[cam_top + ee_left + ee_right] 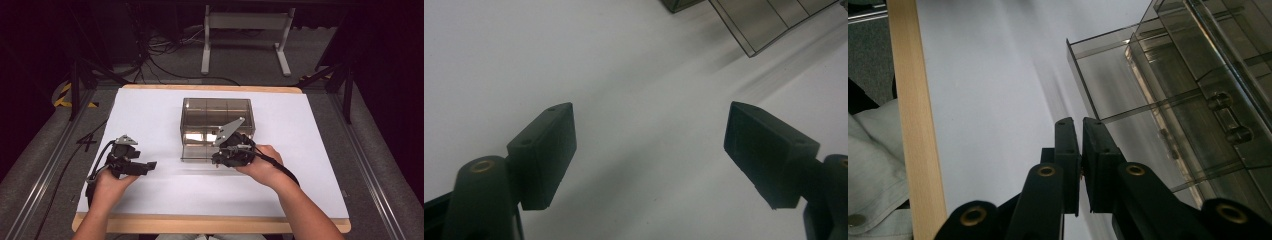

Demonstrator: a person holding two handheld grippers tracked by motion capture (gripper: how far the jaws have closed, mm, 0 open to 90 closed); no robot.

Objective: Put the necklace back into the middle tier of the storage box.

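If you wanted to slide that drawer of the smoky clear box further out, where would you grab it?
By the front wall of the drawer, from the person's side of the box. That thin upright panel juts out of the box, so two jaws can probably pinch it from above. The right gripper is shut beside it; the left gripper is open.

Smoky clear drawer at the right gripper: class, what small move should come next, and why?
Probably a short, straight pull toward the table's wooden edge. The right gripper looks pinched shut on the front wall of the smoky clear drawer, which stands partly out of its organiser box, so the grip seems set. The left gripper is open, apart from the box.
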